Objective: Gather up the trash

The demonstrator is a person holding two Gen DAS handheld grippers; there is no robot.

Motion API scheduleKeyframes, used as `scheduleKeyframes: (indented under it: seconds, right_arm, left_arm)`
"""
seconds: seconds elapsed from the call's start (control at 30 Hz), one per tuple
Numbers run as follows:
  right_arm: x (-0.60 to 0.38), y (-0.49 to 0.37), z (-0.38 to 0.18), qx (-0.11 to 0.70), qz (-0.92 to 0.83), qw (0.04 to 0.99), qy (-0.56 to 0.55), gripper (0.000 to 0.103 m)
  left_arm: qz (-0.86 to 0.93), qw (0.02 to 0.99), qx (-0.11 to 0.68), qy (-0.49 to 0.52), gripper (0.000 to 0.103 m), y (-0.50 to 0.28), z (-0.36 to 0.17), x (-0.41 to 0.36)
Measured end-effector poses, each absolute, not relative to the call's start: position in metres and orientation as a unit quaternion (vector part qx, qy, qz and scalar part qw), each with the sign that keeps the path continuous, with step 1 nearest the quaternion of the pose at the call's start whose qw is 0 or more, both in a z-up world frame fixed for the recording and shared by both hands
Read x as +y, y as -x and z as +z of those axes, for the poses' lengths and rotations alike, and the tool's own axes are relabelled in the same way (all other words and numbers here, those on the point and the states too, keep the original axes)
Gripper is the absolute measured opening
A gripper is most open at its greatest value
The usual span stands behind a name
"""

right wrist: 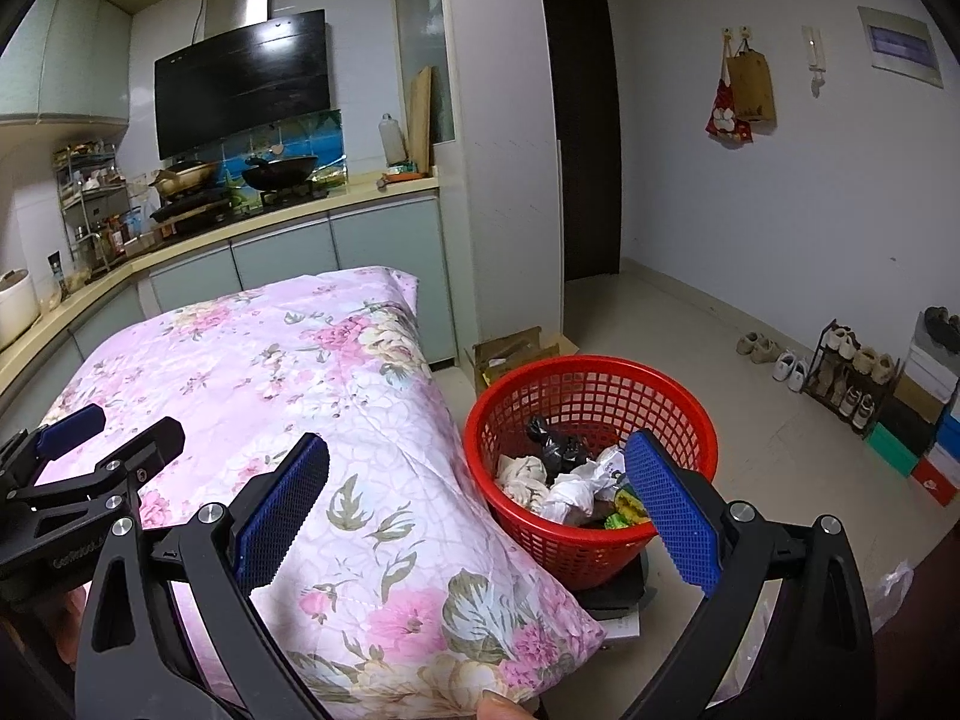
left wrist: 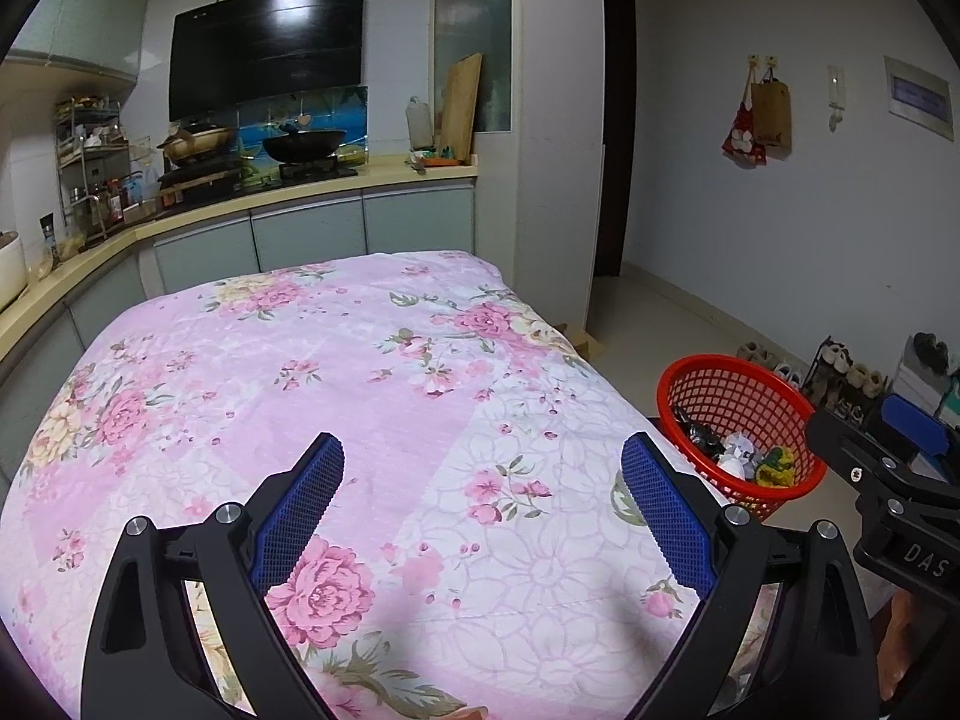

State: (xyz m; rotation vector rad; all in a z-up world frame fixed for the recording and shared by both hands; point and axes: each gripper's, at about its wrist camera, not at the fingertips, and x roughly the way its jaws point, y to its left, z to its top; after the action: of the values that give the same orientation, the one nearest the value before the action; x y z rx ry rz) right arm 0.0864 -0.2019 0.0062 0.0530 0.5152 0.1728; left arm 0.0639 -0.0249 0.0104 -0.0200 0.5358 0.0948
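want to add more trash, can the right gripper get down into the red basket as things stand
Probably yes. The right gripper is open and holds nothing, and the red basket sits just ahead with its top uncovered. The floral quilt lies beside it to the left, not over the rim.

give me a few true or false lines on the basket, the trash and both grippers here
1. The red basket already holds crumpled trash. True.
2. The left gripper is clamped on a wrapper. False: its jaws are spread wide with nothing between them.
3. The basket stands on top of the floral quilt. False: it sits beside the quilt, lower down.
4. The right gripper is open. True.
5. Loose trash lies scattered across the quilt. False: no trash shows on the visible part of it.
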Motion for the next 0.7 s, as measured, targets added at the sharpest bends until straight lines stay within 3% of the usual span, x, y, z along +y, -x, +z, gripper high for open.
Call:
scheduleKeyframes:
  seconds: [0.7]
  right_arm:
    - [-0.2049, -0.0878, 0.0049, 0.257, 0.079, 0.963, -0.029, 0.096]
  left_arm:
    - [0.035, 0.961, 0.273, 0.003, 0.091, -0.067, 0.0079, -0.0339]
